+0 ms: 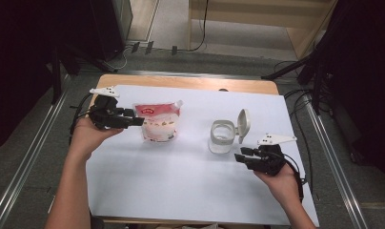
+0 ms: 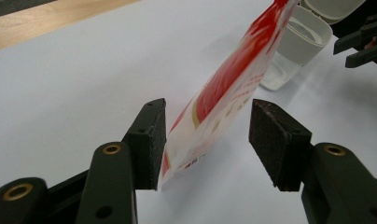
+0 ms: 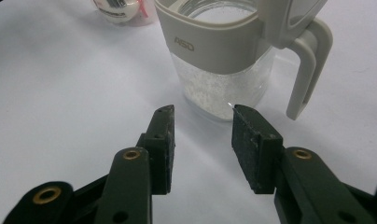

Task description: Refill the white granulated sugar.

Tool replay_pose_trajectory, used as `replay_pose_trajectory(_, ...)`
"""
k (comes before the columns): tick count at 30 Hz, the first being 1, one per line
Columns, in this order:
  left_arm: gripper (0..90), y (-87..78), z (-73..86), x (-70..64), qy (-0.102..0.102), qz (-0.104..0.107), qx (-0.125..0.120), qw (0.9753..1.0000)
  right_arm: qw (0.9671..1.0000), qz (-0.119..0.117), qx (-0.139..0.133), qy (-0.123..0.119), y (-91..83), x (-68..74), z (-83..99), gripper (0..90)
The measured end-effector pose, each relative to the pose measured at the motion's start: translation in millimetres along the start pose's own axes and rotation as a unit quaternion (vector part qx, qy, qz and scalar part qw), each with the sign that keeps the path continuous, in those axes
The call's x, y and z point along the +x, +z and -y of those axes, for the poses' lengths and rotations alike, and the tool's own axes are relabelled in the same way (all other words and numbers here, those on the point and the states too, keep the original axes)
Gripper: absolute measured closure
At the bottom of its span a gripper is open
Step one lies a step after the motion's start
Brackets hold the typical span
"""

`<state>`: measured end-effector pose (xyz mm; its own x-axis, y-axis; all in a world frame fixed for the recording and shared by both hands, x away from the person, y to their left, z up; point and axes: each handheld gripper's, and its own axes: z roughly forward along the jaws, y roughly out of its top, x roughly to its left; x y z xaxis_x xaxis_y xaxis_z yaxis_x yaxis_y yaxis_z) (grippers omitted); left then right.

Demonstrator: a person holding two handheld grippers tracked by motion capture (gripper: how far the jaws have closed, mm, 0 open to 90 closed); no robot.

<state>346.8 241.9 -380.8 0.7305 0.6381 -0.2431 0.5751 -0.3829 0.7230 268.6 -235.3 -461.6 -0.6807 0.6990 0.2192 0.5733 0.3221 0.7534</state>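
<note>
Bracketing pouch [image 2: 224, 88] edge with left gripper [image 1: 136, 121], jaws spread wide; near pad touching the film, far pad apart, so nothing clamped yet. Pouch lying on white sheet [image 1: 181, 191] at left of table in high view, red band up top, pale contents showing below.

Judging pouch soft and floppy: film likely slick, filling apt to shift and sag to the low end when lifted. Best taking hold at the flat sealed edge or an upper corner, clear of the bulge, squeezing firmly without crushing.

Hovering right gripper [image 3: 200, 116] just short of jar [image 3: 224, 65], jaws partly open, holding nothing. Jar standing right of centre, lid [image 1: 243, 123] flipped up on its hinge, mouth open. Clear lower wall showing a white grainy fill, only partway up. Jar looking rigid, smooth; possibly tippable if nudged.
</note>
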Motion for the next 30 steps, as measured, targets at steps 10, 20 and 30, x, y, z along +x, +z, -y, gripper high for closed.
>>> replay_pose_trajectory(10,59.5,20.9,-13.4,0.1,0.001,0.027,0.009,0.9996,1.0,0.003,0.003,-0.005,-2.2,5.9,4.6,58.5)
replay_pose_trajectory(20,87.5,26.1,-16.8,0.6,0.006,0.033,0.01,0.9994,0.9999,-0.004,-0.003,-0.015,1.0,18.6,3.5,52.9)
replay_pose_trajectory(30,90.0,23.9,-29.9,-3.8,-0.06,0.076,0.01,0.9952,0.9992,-0.023,-0.016,-0.03,3.7,33.1,-5.3,51.9)
